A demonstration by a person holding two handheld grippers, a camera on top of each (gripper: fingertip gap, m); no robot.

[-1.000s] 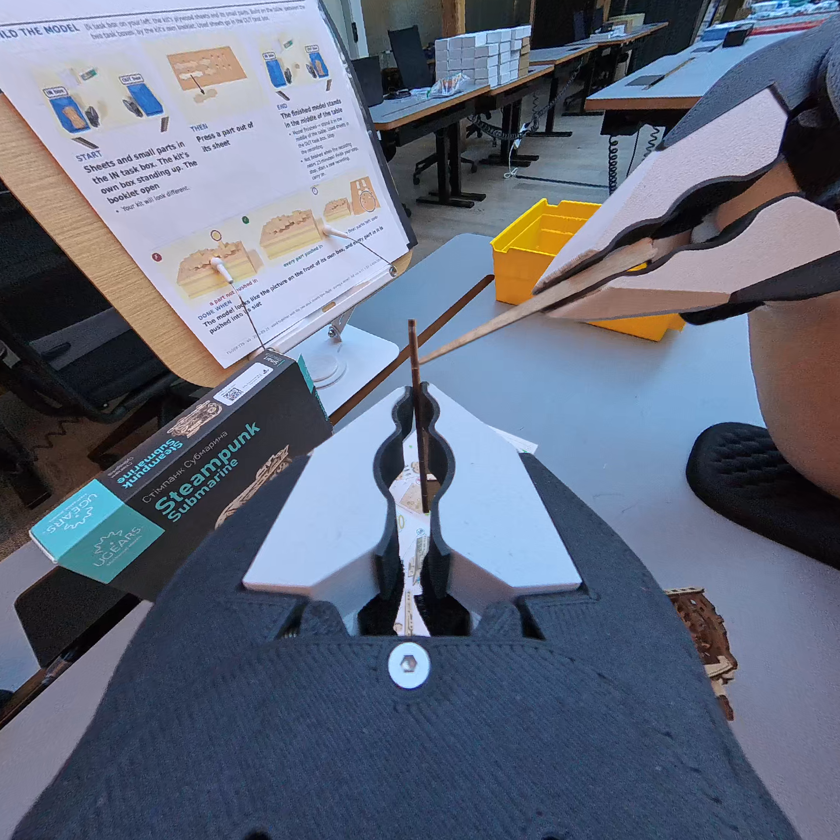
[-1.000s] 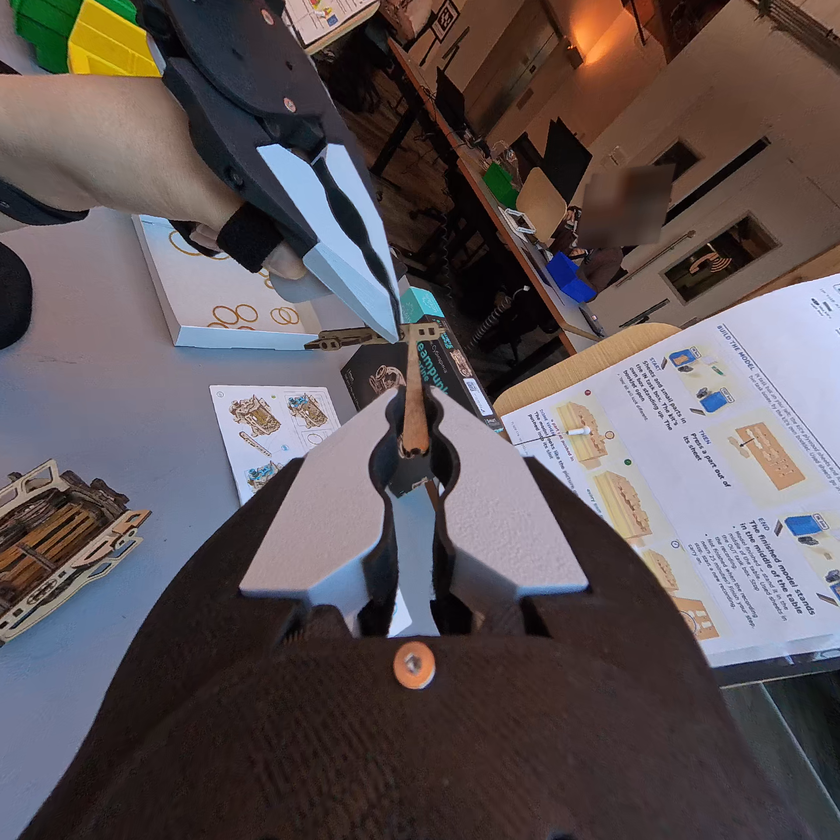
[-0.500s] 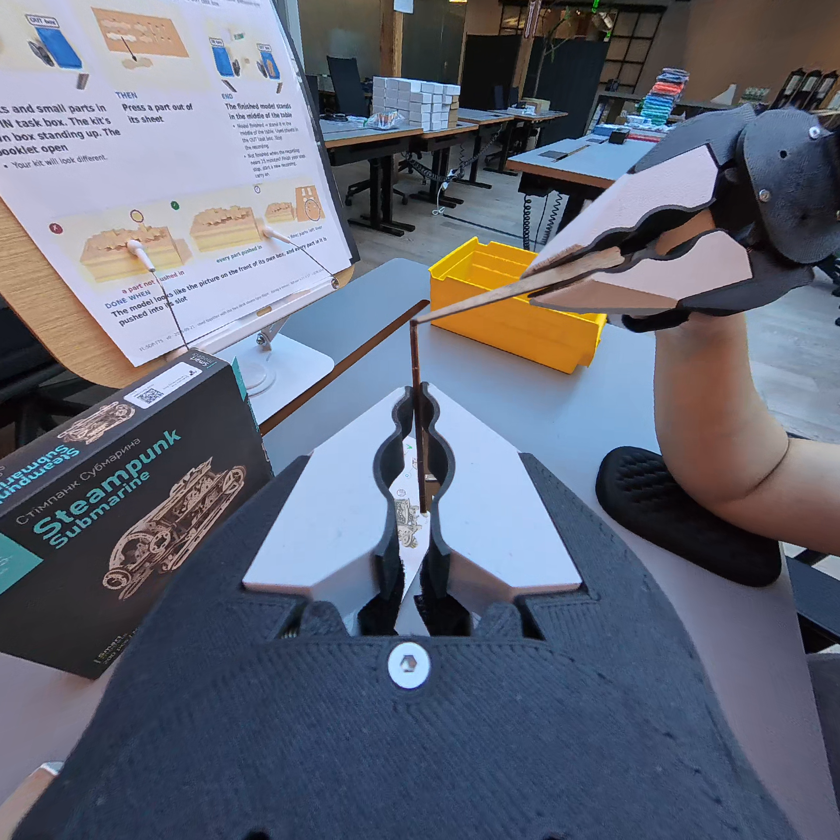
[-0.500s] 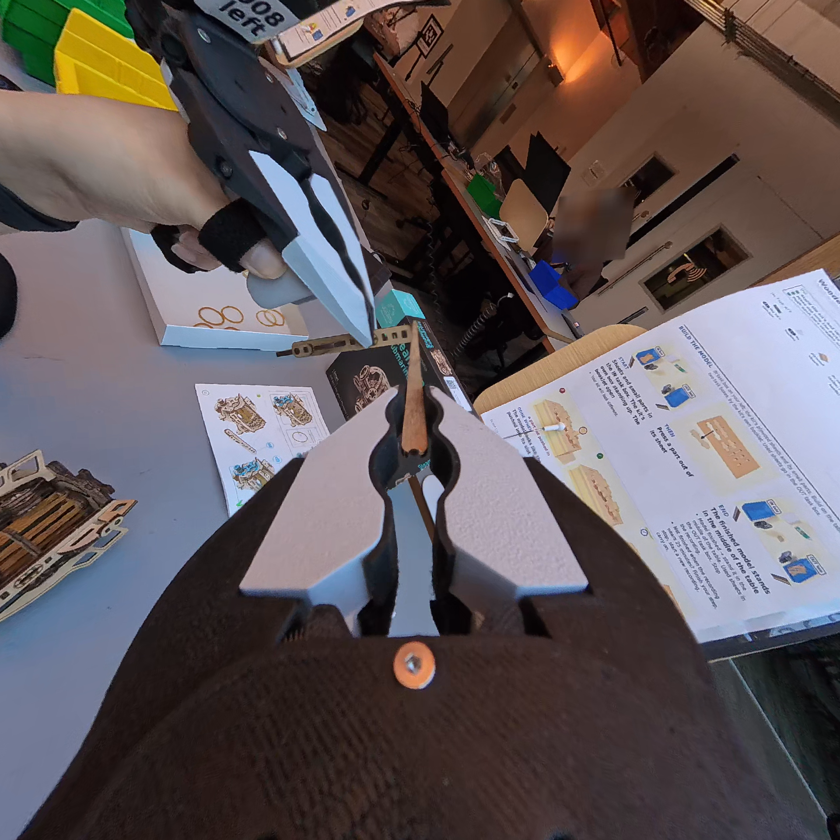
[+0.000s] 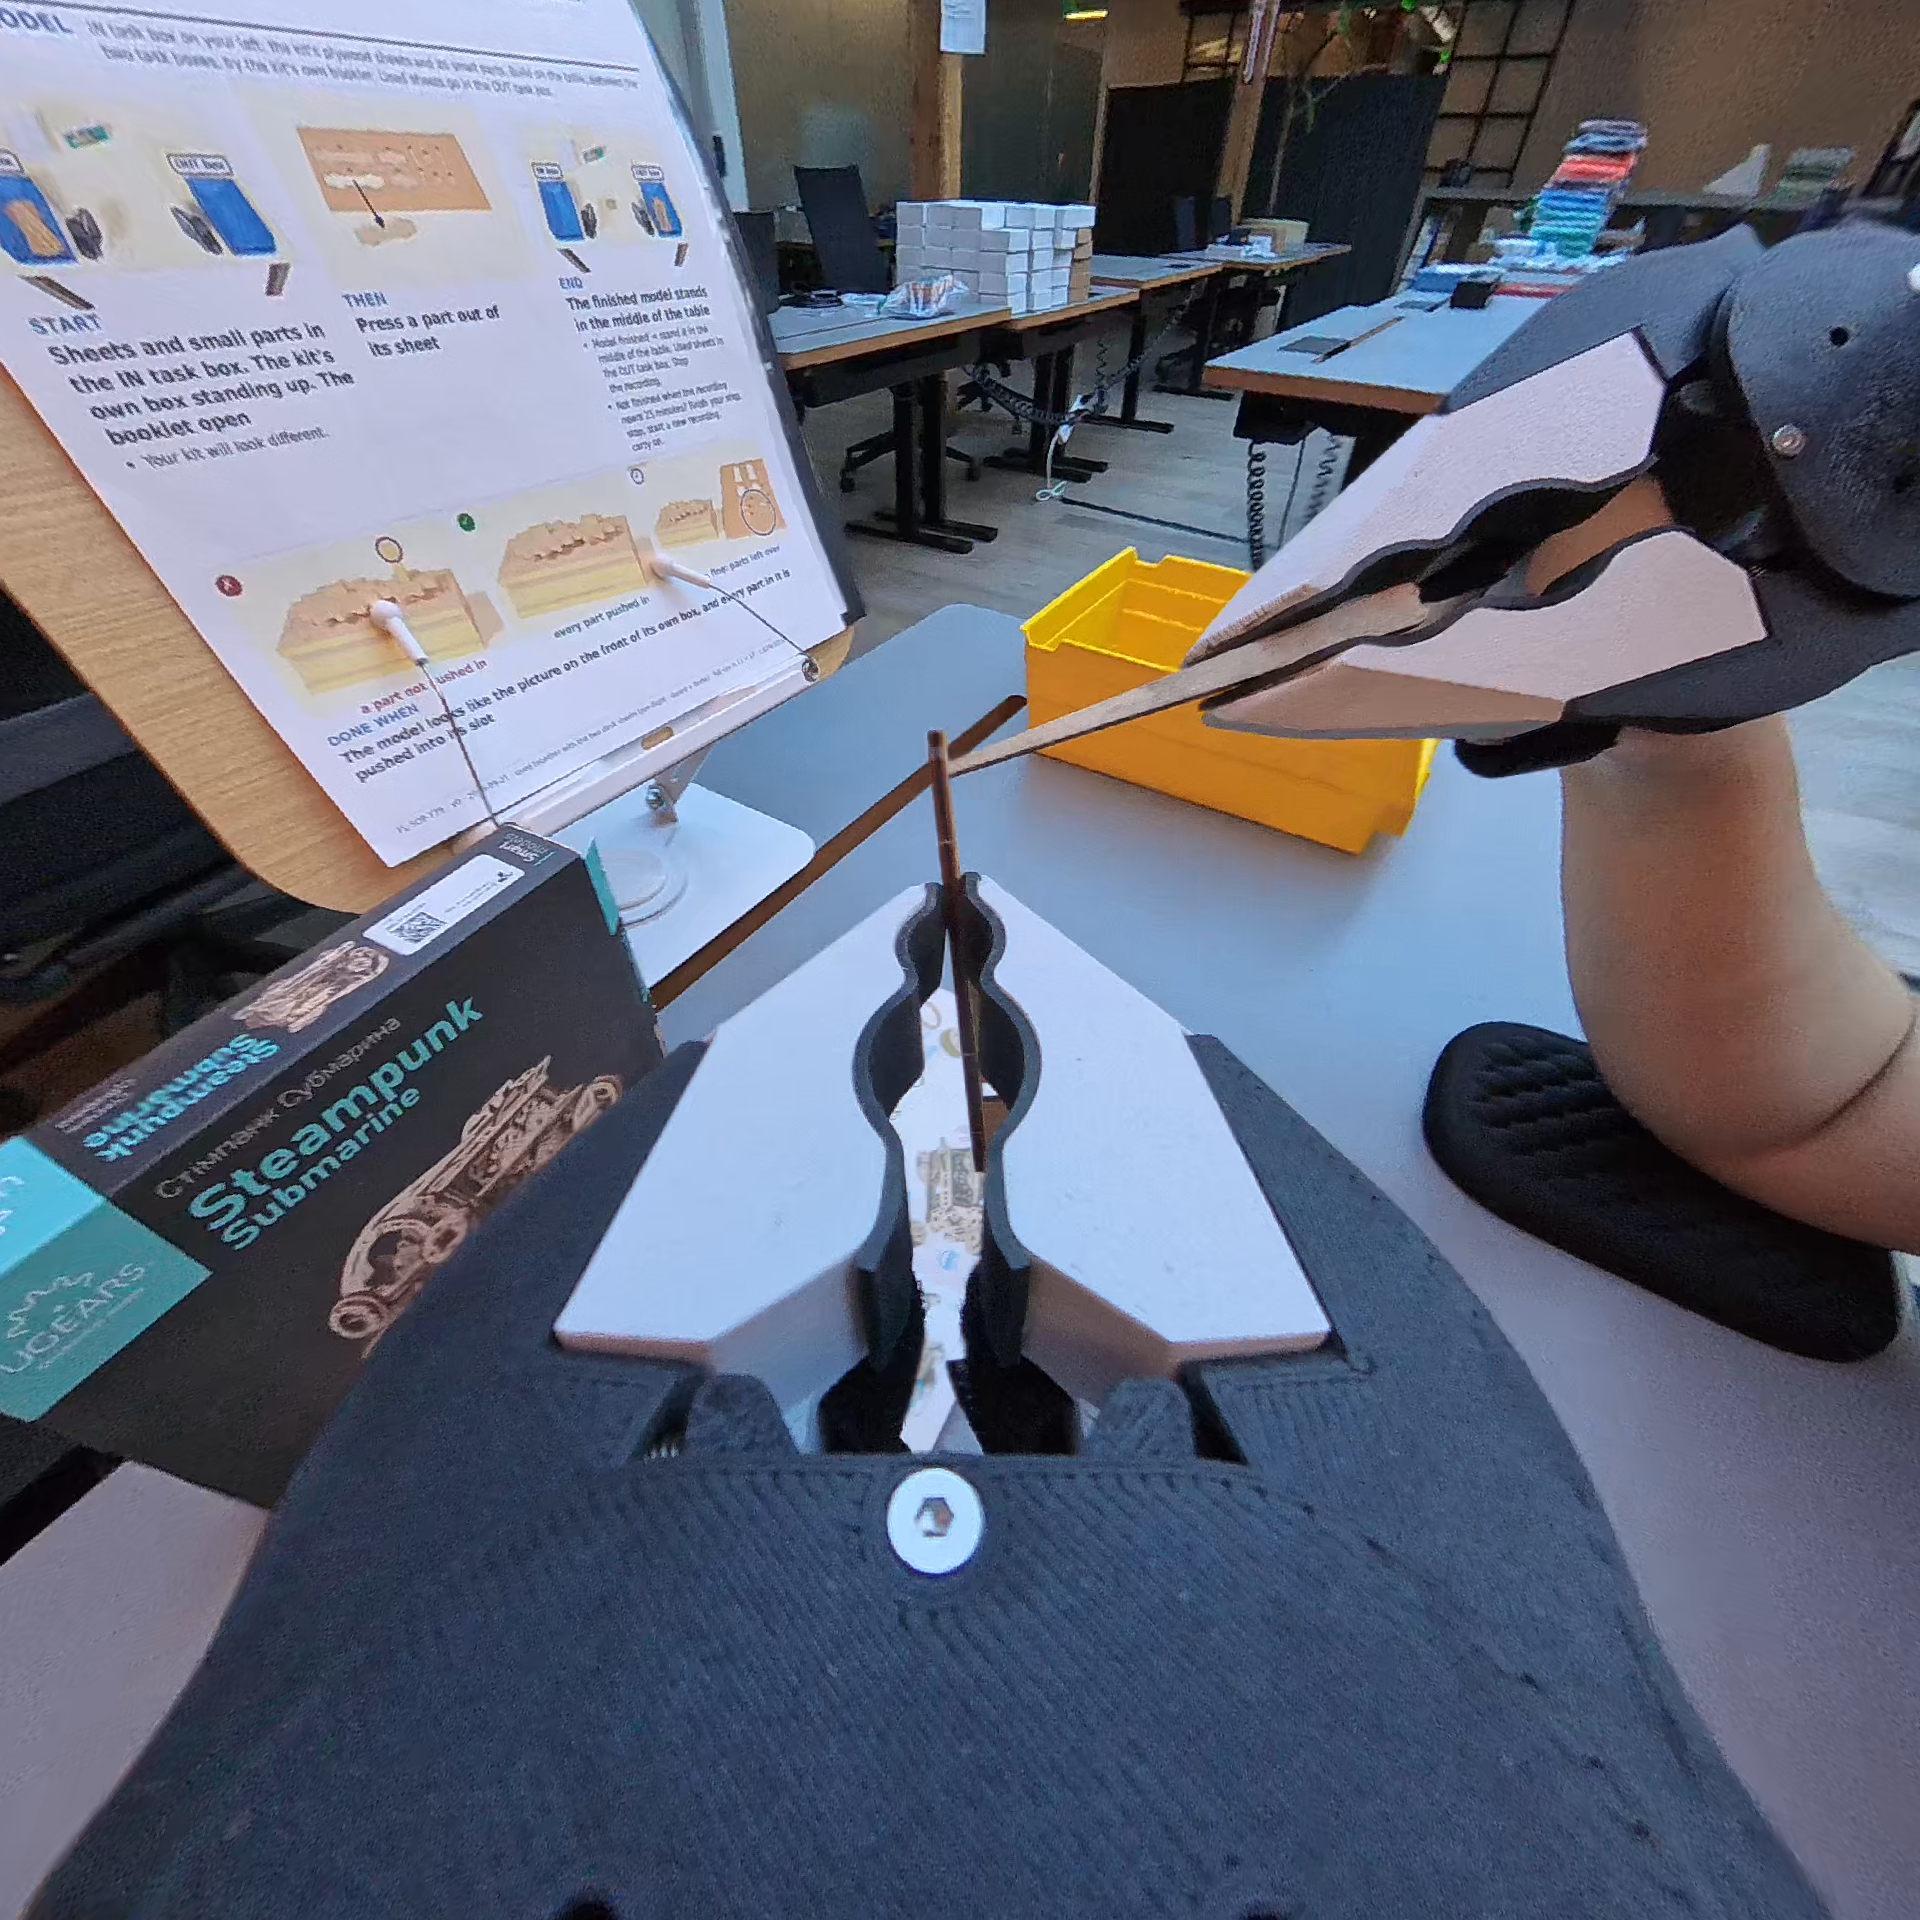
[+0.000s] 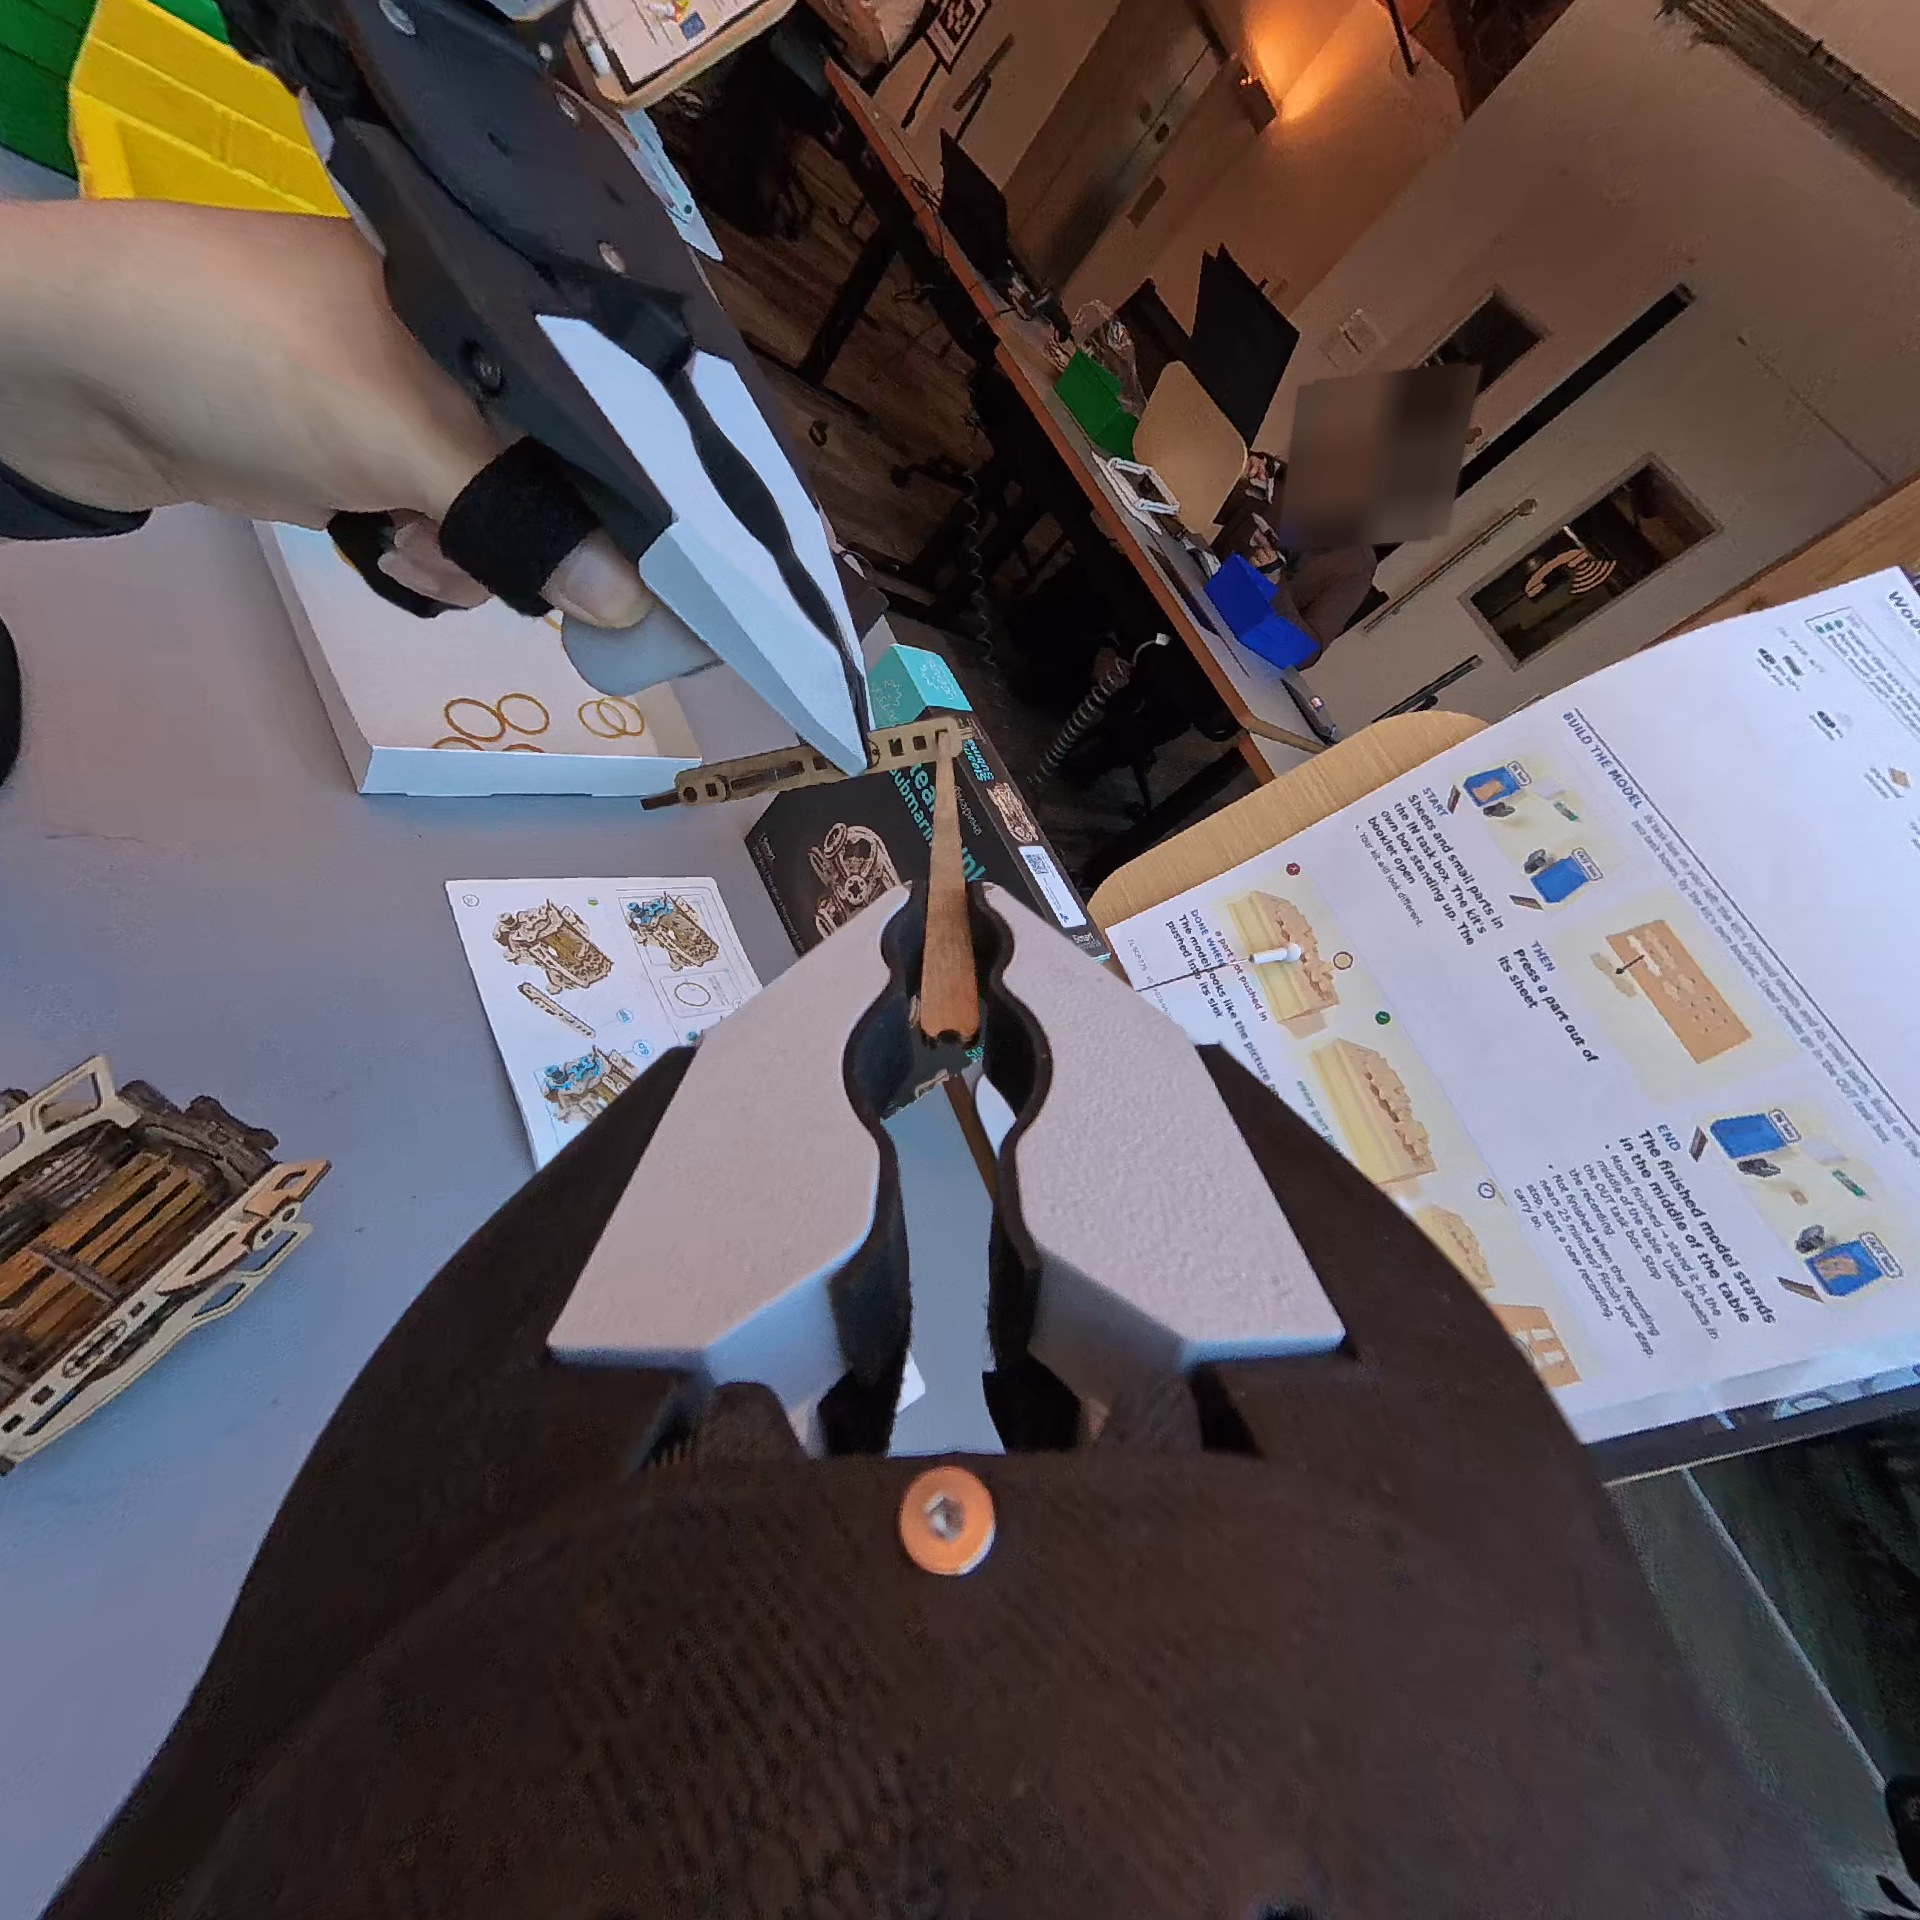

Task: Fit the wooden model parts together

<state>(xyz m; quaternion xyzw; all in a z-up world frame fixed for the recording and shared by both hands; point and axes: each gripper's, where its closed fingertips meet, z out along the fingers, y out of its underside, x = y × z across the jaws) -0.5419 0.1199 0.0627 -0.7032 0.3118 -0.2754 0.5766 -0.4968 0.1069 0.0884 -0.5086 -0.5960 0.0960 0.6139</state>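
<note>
Left claw (image 5: 948, 914) clamped on thin flat slotted wooden strip (image 6: 790, 767), seen edge-on. Right claw (image 6: 948, 925) clamped on tapered wooden stick (image 6: 948, 935); stick tip meets strip's end above grey worktop (image 5: 1195, 935). Nearby: dark kit box (image 5: 343, 1122), yellow plastic bin (image 5: 1195, 717), part-built wooden model (image 6: 114, 1226).

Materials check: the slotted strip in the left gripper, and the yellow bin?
Slotted strip: looks like thin laser-cut plywood, unfinished, judging by pale faces and dark, seemingly burnt edges. Yellow bin: probably moulded plastic, given its uniform glossy colour and rounded rims.
</note>
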